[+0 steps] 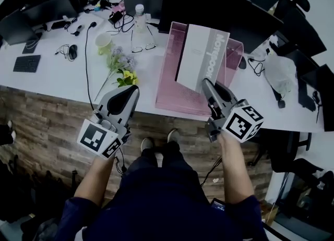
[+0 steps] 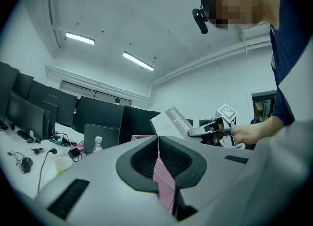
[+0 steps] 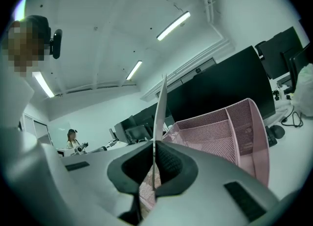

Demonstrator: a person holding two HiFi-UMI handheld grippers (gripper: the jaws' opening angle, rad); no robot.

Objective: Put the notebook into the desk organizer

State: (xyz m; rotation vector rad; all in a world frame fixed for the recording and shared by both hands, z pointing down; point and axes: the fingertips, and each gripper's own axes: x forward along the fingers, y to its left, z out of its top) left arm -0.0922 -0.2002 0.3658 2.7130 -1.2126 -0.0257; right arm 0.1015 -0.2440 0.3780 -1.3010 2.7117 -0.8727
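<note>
A white notebook with a grey spine stands tilted over the pink mesh desk organizer on the white desk. My right gripper is shut on the notebook's lower corner. In the right gripper view the notebook shows edge-on, rising from between the jaws, with the organizer just beyond. My left gripper hovers by the desk's front edge, left of the organizer, shut and holding nothing. The left gripper view shows its closed tips, and past them the notebook and a bit of the organizer.
A bunch of flowers lies just beyond the left gripper. Further back are a paper cup, a water bottle, glasses, cables and a laptop. Monitors line the rear. A plastic bag lies at the right.
</note>
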